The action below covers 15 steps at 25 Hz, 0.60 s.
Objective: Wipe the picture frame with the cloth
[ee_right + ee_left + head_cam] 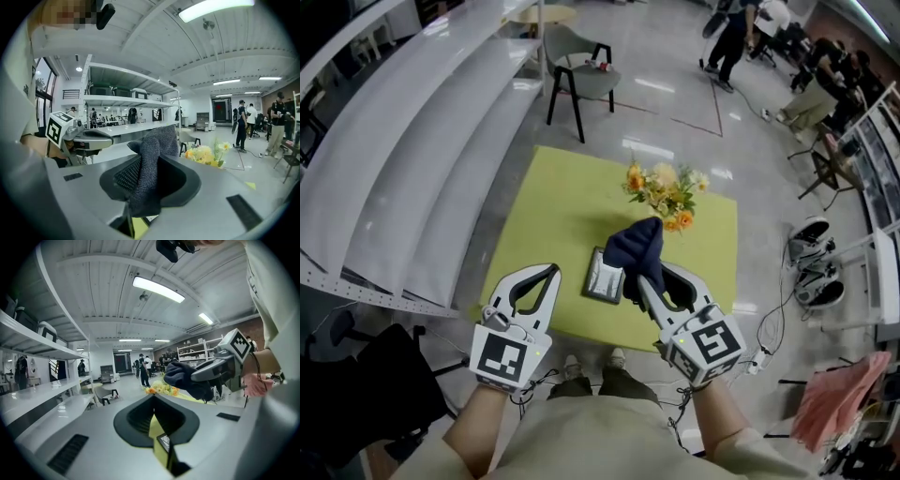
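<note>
Cloth (637,246) up off the table, a dark blue, knitted-looking bundle pinched in the right gripper (643,281). The jaws are clamped on its lower part and the free end stands up above them. The right gripper view shows it plainly, soft fabric (151,161) bunched between the jaws and folding over itself. On the other side, the left gripper (551,274) has its jaws together on nothing. Its own view shows only a thin slit between them, with yellow-green table behind.

And the target: the picture frame (604,277) lies flat on the yellow-green table (539,211), near the front edge. It sits between the two grippers, just beside the one holding the cloth. A bunch of orange and cream flowers (666,192) stands further back.

Handling, as I read it: the cloth is light and limp, so it will drape and flop. A pinch near the middle of the bunch leaves a pad free to drag over the frame's face. The frame looks small, light and rigid, with a pale, reflective front. That front is probably slippery, and the frame is likely to skate on the table under a wipe. The left gripper's best hold would be an outer edge or corner, kept off the face, which may be fragile. With the flowers close behind, strokes want to stay short.
</note>
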Each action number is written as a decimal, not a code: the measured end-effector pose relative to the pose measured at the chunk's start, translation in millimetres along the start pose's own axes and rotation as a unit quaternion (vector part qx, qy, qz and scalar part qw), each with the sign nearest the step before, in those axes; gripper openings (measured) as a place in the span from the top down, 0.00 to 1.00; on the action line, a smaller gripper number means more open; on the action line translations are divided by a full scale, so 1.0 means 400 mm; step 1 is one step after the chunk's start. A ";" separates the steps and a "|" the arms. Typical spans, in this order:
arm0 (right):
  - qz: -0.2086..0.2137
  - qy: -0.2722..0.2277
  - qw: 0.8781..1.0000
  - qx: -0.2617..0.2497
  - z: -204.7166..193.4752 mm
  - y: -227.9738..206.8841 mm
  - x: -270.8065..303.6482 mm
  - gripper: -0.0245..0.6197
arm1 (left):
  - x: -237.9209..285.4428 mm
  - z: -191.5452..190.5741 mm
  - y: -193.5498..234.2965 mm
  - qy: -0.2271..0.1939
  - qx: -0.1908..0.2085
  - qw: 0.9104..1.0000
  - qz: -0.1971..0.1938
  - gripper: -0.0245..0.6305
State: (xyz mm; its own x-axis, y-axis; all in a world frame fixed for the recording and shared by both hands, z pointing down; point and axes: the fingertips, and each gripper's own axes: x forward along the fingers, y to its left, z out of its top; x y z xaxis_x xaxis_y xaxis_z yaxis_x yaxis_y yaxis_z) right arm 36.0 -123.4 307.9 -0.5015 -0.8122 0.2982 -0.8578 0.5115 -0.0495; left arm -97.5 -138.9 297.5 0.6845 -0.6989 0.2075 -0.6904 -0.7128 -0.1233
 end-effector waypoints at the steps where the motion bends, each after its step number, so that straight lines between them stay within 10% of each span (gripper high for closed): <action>1: 0.002 0.007 1.000 0.001 -0.012 -0.010 0.021 0.79 | 0.014 -0.013 0.000 0.007 -0.003 1.000 -0.001 0.95; 15: 0.030 0.116 0.993 0.001 -0.323 -0.134 0.286 0.79 | 0.239 -0.320 -0.030 0.096 -0.053 0.994 -0.009 0.95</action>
State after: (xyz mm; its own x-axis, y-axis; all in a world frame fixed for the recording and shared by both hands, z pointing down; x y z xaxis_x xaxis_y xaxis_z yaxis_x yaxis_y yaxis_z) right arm 39.3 -207.4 467.6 -0.5121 -0.6941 0.5059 -0.8279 0.5557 -0.0756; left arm -53.8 -189.4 443.2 0.6463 -0.6550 0.3915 -0.7063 -0.7077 -0.0179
